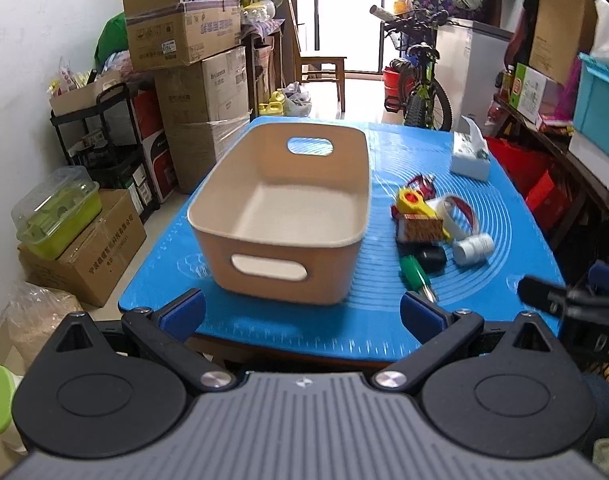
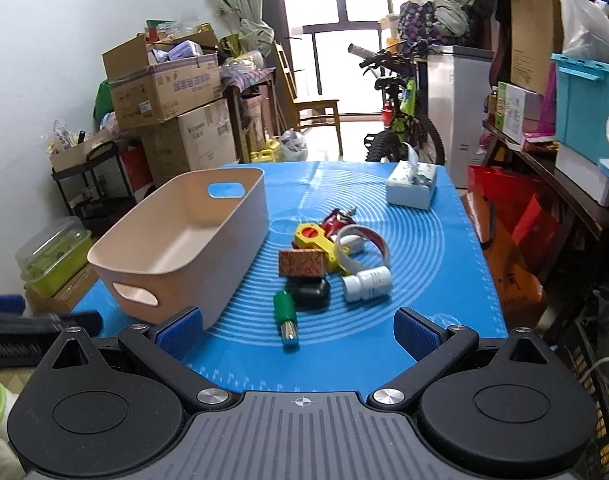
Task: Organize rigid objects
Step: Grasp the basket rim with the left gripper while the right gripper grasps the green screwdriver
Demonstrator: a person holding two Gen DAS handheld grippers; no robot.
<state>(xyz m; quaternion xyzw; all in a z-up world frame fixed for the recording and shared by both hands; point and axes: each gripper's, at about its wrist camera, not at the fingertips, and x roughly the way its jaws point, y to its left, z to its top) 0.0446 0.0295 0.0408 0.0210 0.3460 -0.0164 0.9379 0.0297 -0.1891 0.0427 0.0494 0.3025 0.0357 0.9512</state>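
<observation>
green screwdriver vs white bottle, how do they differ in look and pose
The green screwdriver is slim, with a metal tip pointing toward the camera; the white bottle is stubbier and lies crosswise. The screwdriver lies nearer the table's front edge, the bottle farther right. Both lie flat on the blue mat, outside the bin.

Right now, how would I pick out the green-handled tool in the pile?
On the blue mat, right of the beige bin, lies a small pile. The green-handled tool lies at its near edge, beside a black case; it alone has a green handle and metal tip.

Left gripper [image 1: 302,312] and right gripper [image 2: 300,330] jaws spread wide.
</observation>
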